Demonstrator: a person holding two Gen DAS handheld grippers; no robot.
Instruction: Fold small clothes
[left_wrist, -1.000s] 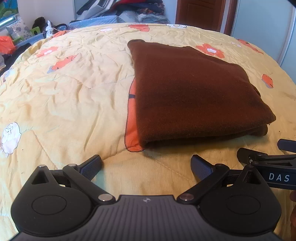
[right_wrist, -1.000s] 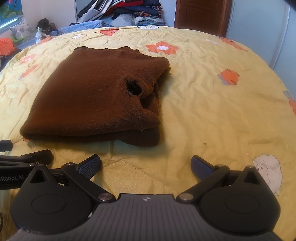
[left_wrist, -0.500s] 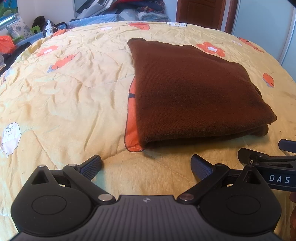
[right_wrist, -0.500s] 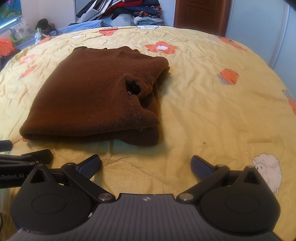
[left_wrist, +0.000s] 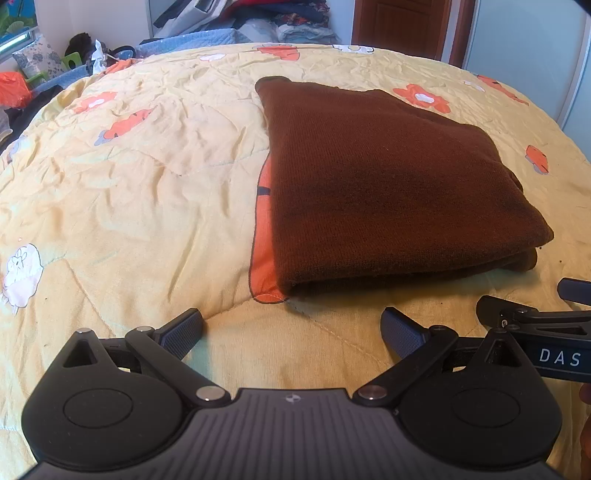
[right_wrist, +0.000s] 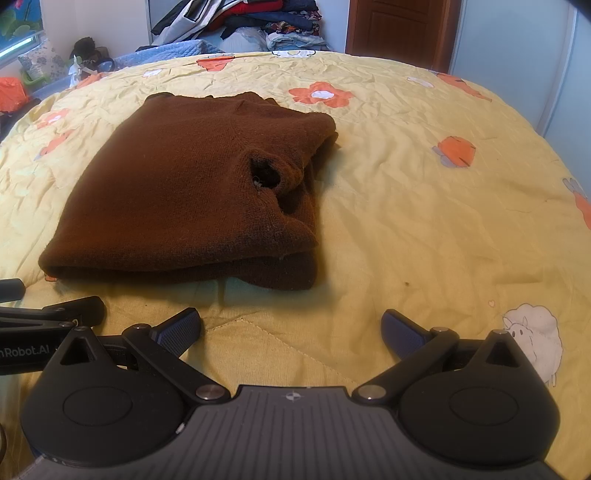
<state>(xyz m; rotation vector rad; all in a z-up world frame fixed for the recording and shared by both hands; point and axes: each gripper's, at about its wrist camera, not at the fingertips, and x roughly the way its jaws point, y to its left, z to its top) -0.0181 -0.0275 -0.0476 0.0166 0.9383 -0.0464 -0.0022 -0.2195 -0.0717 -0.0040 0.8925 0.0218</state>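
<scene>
A brown knitted garment (left_wrist: 384, 184) lies folded into a thick rectangle on the yellow quilt (left_wrist: 147, 177). In the right wrist view the garment (right_wrist: 192, 192) shows a sleeve opening on its right side. My left gripper (left_wrist: 291, 330) is open and empty, just short of the garment's near edge. My right gripper (right_wrist: 291, 330) is open and empty, in front of the garment's near right corner. Each gripper shows at the edge of the other's view, the right one (left_wrist: 535, 317) and the left one (right_wrist: 51, 310).
The quilt (right_wrist: 424, 206) has orange flowers and white sheep printed on it. A pile of clothes (right_wrist: 258, 22) lies beyond the bed's far edge. A wooden door (right_wrist: 399, 26) and a pale wardrobe (right_wrist: 517, 55) stand at the back right.
Both grippers have drawn back slightly from the garment. Jaws stay open and the garment has not moved.
</scene>
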